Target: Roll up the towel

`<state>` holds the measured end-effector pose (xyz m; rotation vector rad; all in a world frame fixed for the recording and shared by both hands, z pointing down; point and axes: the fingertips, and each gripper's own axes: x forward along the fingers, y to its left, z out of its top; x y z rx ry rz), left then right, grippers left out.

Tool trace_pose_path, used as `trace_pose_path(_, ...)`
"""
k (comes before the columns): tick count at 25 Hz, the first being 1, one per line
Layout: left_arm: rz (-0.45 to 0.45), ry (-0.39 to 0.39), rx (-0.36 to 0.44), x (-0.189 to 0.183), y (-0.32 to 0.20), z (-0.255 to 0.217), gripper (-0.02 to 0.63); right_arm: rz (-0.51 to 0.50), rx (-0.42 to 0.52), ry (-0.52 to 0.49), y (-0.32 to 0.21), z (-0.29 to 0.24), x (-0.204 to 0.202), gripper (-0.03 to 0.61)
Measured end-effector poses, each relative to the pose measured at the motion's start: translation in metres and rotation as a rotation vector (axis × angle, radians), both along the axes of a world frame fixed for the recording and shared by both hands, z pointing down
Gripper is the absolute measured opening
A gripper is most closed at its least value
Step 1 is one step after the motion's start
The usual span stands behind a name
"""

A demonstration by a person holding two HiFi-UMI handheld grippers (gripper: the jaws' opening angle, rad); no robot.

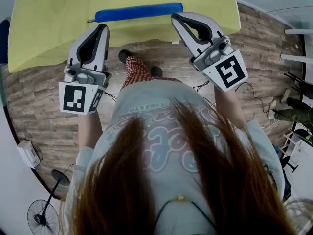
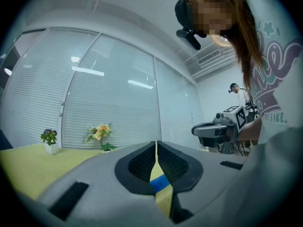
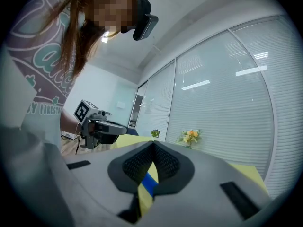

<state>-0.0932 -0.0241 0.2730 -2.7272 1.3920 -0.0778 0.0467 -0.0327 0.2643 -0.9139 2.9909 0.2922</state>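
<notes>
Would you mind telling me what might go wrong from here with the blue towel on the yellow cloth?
One: the left tool and right tool are both shut and empty by the ends of the blue towel, so pushing may skew it rather than roll it. Two: the towel lies near the near edge of the yellow cloth and could slip off.

The blue fabric towel (image 1: 139, 12) lies as one long, narrow band on the yellow-green covered table (image 1: 49, 28). It sits close to the table's near edge and runs roughly parallel with it, its right end a little higher in the head view. Both ends look rounded. Whether it is rolled or folded flat cannot be told. In both gripper views it shows only as a blue stripe across the yellow cloth.
</notes>
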Motion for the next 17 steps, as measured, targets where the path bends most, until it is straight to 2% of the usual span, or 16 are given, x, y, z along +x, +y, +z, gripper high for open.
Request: trace_pose_path(17,-0.001,0.003,0.000,-0.0021,0.0025,0.0008,0.021,0.017,-0.005,-0.002,-0.0031,-0.0005,-0.0005,0.005)
